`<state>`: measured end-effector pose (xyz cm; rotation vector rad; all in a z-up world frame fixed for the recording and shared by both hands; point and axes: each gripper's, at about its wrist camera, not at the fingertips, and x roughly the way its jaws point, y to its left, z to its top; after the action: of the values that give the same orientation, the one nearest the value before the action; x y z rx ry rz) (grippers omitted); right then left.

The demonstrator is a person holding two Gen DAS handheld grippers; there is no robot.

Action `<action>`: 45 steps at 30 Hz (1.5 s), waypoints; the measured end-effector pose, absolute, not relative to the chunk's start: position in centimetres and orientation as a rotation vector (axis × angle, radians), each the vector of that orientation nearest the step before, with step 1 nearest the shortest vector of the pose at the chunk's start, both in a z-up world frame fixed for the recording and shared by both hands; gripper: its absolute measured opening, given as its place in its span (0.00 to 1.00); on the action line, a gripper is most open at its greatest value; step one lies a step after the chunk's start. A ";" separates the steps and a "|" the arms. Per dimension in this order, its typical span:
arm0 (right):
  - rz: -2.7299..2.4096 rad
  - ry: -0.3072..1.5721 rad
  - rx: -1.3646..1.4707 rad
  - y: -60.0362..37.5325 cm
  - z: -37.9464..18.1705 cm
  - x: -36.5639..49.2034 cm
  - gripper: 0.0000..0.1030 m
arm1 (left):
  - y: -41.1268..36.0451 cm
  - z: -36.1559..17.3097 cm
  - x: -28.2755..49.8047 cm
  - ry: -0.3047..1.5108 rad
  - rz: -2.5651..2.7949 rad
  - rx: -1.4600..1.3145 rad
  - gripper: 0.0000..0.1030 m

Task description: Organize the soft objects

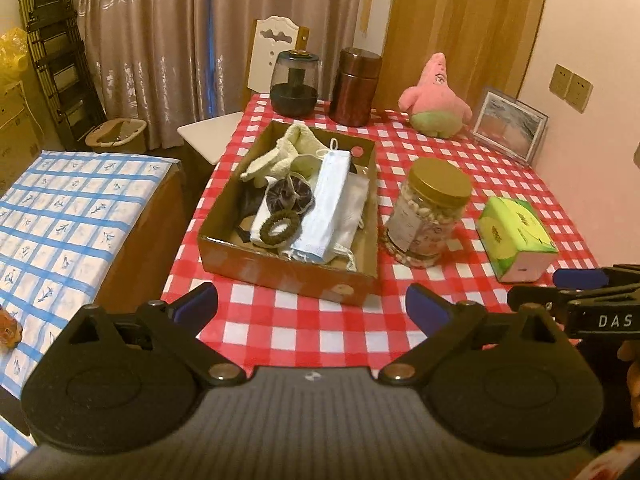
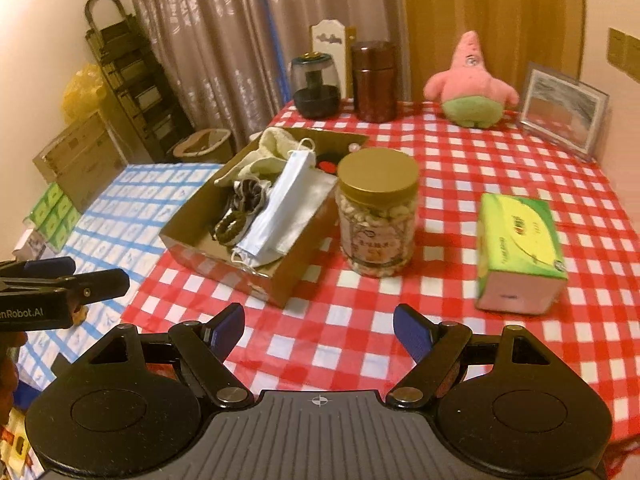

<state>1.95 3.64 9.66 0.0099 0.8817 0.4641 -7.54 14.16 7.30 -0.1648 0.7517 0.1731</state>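
Observation:
A cardboard box [image 1: 280, 270] [image 2: 276, 280] stands on the red checked table. It holds a pale towel [image 1: 286, 152], a blue face mask [image 1: 326, 204] [image 2: 280, 208], a dark scrunchie [image 1: 289, 196] and a brown hair tie [image 1: 279, 229] [image 2: 230, 226]. A pink star plush [image 1: 434, 98] [image 2: 470, 84] sits at the table's back. My left gripper [image 1: 312, 306] is open and empty, just before the box. My right gripper [image 2: 319, 330] is open and empty, before the box and jar; its fingers [image 1: 576, 278] show at the right of the left wrist view.
A nut jar with a gold lid [image 1: 430, 220] [image 2: 376, 214] stands right of the box, a green tissue box [image 1: 516, 236] [image 2: 518, 252] further right. Two dark canisters [image 1: 356, 88] and a photo frame [image 1: 510, 128] stand at the back. A blue-checked surface [image 1: 60, 216] lies left.

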 end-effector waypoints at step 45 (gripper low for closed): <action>0.350 0.849 0.012 -0.1 11.4 -3.5 0.79 | 9.5 7.3 -10.7 0.767 0.184 -0.097 0.97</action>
<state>-3.50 -0.14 11.44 0.0122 0.8488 0.3496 -10.72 9.54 7.27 -0.0970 0.7668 0.1840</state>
